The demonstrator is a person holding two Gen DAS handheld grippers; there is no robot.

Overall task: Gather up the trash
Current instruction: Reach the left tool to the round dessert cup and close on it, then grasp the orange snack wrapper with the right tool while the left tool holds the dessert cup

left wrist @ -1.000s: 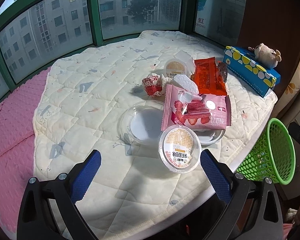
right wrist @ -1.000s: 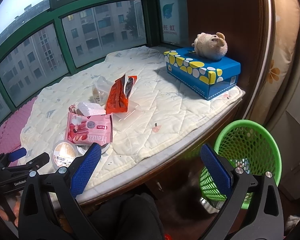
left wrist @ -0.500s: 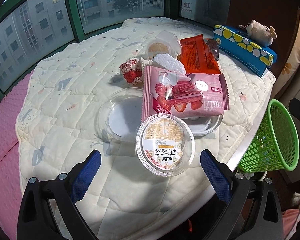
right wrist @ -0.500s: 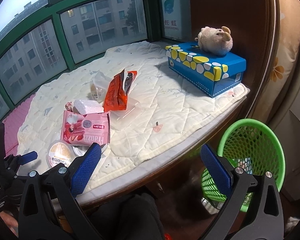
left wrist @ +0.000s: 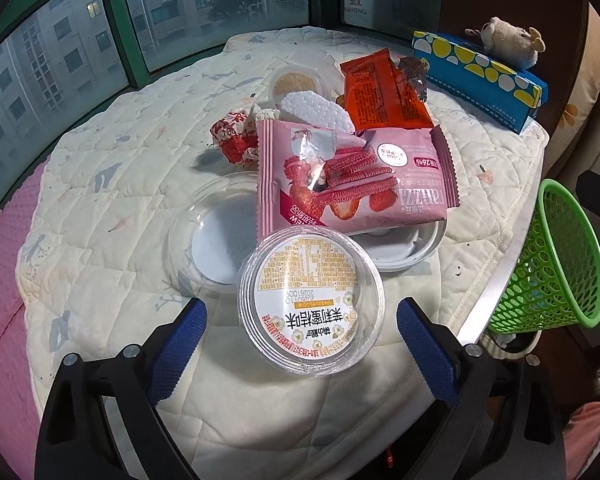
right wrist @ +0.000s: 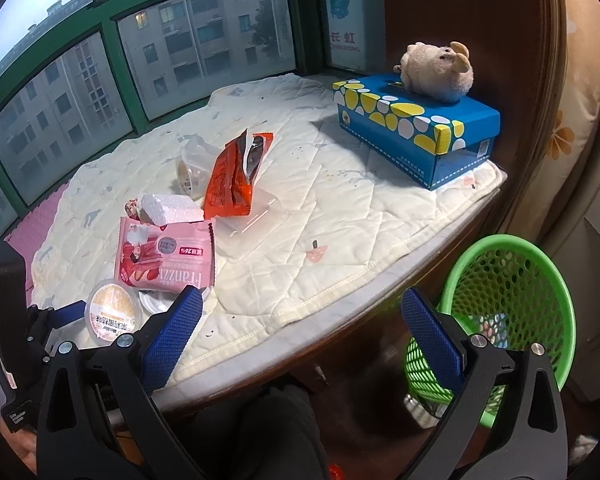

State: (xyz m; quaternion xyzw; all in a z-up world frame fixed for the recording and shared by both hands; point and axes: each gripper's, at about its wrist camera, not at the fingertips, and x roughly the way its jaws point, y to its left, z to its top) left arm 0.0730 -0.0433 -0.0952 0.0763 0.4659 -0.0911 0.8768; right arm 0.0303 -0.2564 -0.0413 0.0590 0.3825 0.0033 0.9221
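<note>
Left wrist view: left gripper wide, jaws closing w/ round labelled cup between pads, no contact seen; pink wafer pack covers part of clear lid. Green basket cut off beyond quilt edge. Right wrist view: right gripper wide open, empty, off quilt's near edge; shows basket's whole rim, plus blue box w/ plush toy at far corner.

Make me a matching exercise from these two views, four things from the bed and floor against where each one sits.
Things:
1. plush toy
2. round labelled tub
3. green basket
4. orange wrapper

Places:
A. on the floor beside the bed
B. leaning up at the middle of the quilt
C. on the blue box
D. between the left gripper's fingers, untouched

Pairs: 1-C, 2-D, 3-A, 4-B
</note>
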